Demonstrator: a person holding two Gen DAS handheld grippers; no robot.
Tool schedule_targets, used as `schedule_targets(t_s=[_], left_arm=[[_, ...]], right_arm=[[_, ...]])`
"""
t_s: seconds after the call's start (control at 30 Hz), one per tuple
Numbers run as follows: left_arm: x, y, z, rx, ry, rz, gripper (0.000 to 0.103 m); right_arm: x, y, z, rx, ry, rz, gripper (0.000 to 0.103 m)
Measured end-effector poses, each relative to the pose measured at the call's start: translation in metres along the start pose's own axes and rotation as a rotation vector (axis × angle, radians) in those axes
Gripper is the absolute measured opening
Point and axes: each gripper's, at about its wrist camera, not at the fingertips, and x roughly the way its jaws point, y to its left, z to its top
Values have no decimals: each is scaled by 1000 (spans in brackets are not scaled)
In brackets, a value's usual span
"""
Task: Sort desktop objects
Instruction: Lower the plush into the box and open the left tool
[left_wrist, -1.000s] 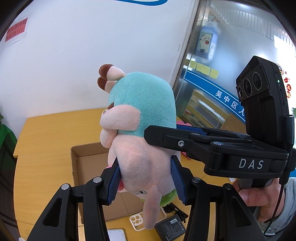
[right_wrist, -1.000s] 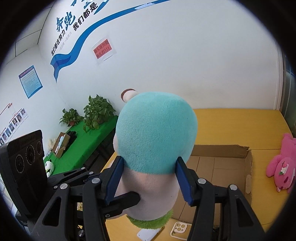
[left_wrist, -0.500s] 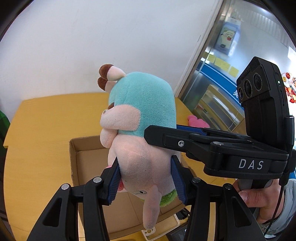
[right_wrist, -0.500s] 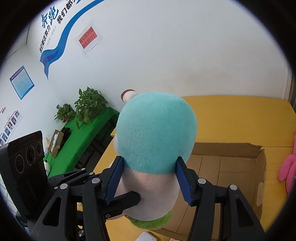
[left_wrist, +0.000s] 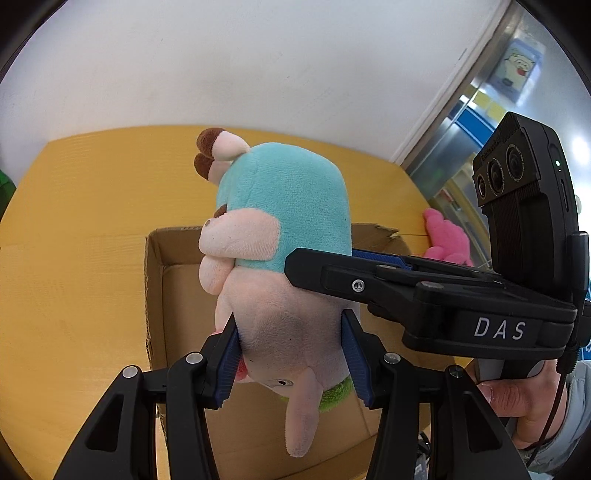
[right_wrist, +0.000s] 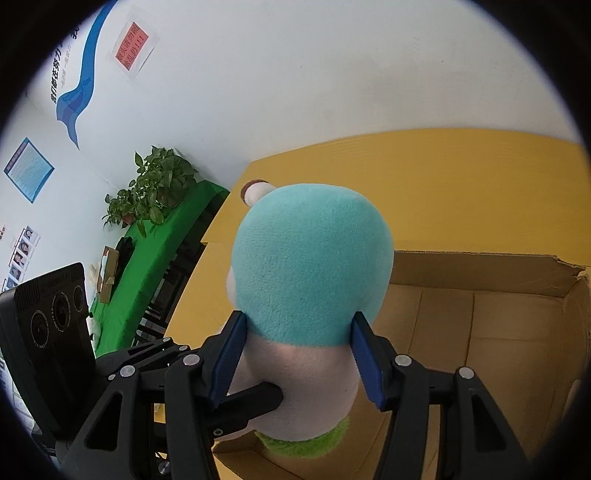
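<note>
Both grippers are locked on one plush (left_wrist: 284, 229), and it hangs right over the open box (left_wrist: 177, 288)! The box mouth is wide: in the left wrist view its left wall runs clear down the frame, its far wall sits behind the toy, and bare cardboard floor shows on both sides of the dangling body. In the right wrist view the far rim (right_wrist: 480, 273) is ragged and torn at the right corner, with plenty of empty box floor to the right of the toy. The yellow table (left_wrist: 81, 229) lies bare left of the box and beyond it up to the white wall. Count them: two grippers, one box, one teal-and-pink plush in the grip, and one pink toy (left_wrist: 447, 236) lying on the table past the box's far right corner. The left gripper (left_wrist: 291, 354) has its blue pads (left_wrist: 229, 354) pressed into the pale pink body, which bulges between them, ear hanging down towards the lens. The right gripper (right_wrist: 299, 350) clamps the same toy where teal meets pink, its pads dug in on each side. In the left wrist view the right gripper reaches in across from the right, its finger laid against the toy's side, a hand (left_wrist: 517, 406) wrapped round its handle at lower right. Both tools look steeply down into the box. Off left of the table sit a green-covered bench (right_wrist: 147, 266) and potted plants (right_wrist: 155, 188).
</note>
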Motion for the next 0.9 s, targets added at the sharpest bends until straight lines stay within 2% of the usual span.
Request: schedule_targets(t_s=[0.1,0.33,0.57,0.67,0.77,0.83,0.9], left_arm=[[18,11,-2,-25,30,15,54],[65,30,-3,-98,128,103,54],[98,44,-11,-161,221,192,55],[97,45,-12,-174,214,193,60],[94,41,-14,-181,210,197,69],[83,35,-14,-176,187,208,69],[67,27,-13,-155,152,230,69]], right_arm=[[24,-9,1,16,28,14,56],[78,-34,-2,52,98,58,56],[132,-63,-10,110,183,140,56],[145,-70,-14,125,190,167,57],[146,-69,-12,130,188,178,66],[144,-71,-13,138,203,174,78],[142,-67,-13,133,224,184,79]])
